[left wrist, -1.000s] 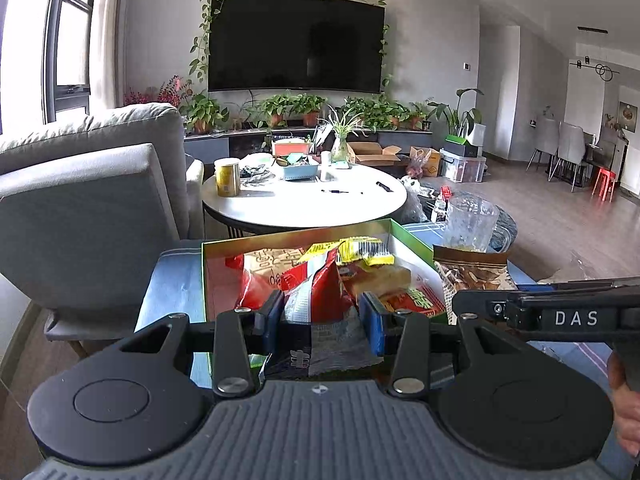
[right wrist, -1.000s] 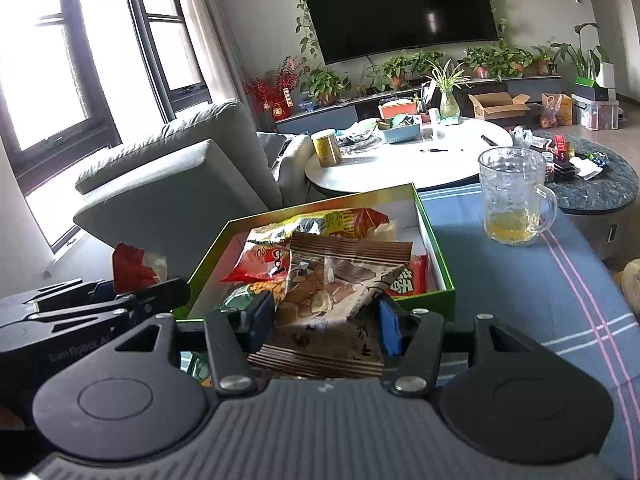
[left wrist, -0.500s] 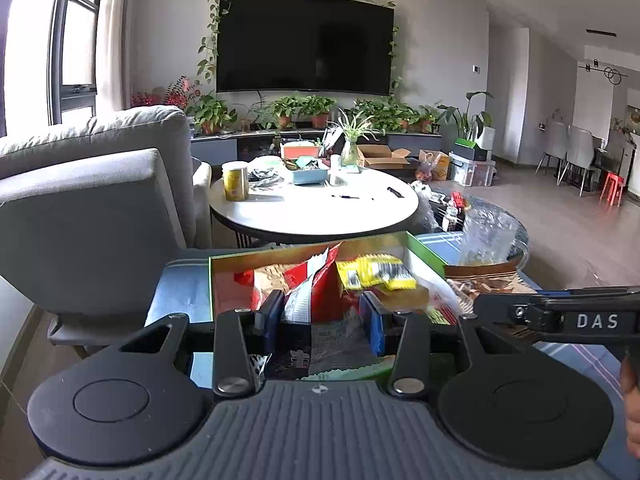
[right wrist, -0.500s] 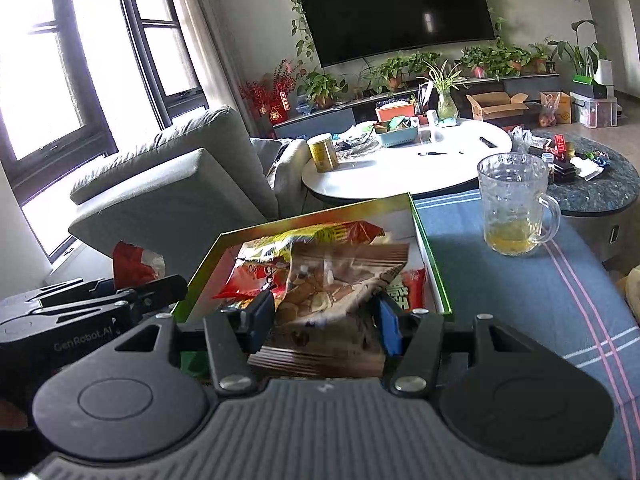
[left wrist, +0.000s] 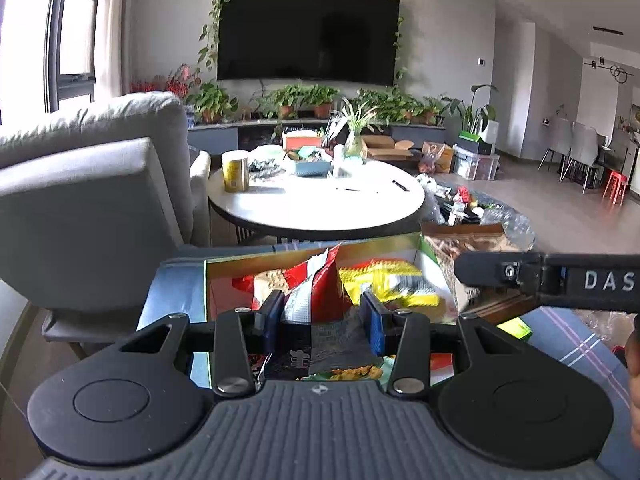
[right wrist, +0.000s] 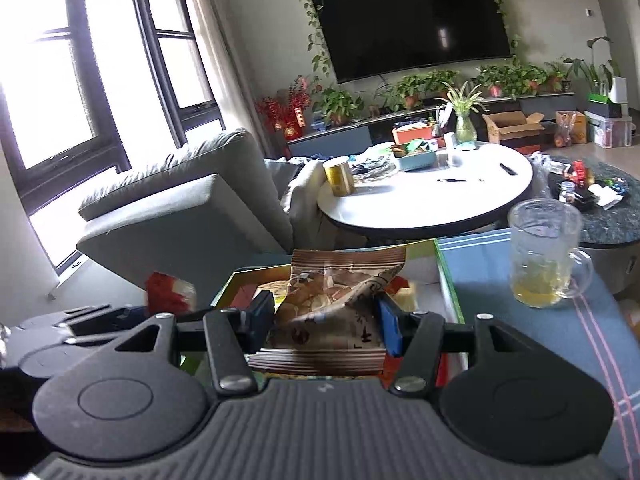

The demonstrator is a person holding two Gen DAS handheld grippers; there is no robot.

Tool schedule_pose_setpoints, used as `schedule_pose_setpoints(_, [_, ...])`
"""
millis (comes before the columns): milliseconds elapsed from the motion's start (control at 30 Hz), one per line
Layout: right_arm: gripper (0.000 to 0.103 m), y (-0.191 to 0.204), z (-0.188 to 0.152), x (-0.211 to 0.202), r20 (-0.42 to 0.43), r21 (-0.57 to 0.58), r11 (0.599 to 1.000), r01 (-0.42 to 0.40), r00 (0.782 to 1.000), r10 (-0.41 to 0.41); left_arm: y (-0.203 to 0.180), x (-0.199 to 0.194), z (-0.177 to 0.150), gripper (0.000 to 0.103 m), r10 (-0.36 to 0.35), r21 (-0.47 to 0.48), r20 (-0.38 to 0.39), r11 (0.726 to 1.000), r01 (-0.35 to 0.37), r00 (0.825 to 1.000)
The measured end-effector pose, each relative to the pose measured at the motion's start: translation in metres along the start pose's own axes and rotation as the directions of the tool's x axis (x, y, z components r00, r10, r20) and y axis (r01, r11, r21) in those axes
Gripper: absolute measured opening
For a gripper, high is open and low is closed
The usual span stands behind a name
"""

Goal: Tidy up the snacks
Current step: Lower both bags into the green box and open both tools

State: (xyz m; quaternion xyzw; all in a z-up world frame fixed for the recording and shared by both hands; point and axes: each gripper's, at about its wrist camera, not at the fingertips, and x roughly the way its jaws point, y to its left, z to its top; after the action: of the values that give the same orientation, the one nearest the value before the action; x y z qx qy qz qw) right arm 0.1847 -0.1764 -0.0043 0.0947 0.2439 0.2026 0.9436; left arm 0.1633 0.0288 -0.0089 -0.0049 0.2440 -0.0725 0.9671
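Both fingers clamped: left (left wrist: 322, 312) on red packet (left wrist: 316, 292), right (right wrist: 324, 320) on brown packet (right wrist: 336, 300), lower edges hidden.

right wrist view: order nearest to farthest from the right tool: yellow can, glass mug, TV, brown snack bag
1. brown snack bag: gripped in the right tool, over the green box.
2. glass mug: to the right, on the blue cloth.
3. yellow can: beyond, at the white round table's left edge.
4. TV: on the far wall.
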Motion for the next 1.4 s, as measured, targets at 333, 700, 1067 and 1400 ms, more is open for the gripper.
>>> schedule_pose_setpoints(333, [0.084,0.008,-0.005,0.035,-0.062,0.011,1.0,-0.028,0.998,0.028,0.018,0.03,-0.013,0.039,-0.001,-0.039,-0.052,0.999,-0.001,0.999])
schedule_pose_setpoints(700, [0.085,0.014,-0.007,0.047,-0.058,0.007,1.0,-0.025,0.998,0.025,0.024,0.042,-0.02,0.039,-0.006,-0.05,-0.078,0.999,0.002,0.997])
schedule_pose_setpoints(1067, [0.084,0.029,-0.009,0.035,0.001,-0.054,0.996,-0.073,0.997,0.073,0.021,0.042,-0.024,0.039,-0.019,-0.039,-0.087,0.999,0.016,0.996])
schedule_pose_setpoints(1400, [0.085,0.024,-0.019,0.052,-0.009,-0.101,0.994,0.049,0.999,-0.05,0.022,0.034,-0.024,0.042,-0.01,-0.048,-0.071,0.999,0.007,0.997])
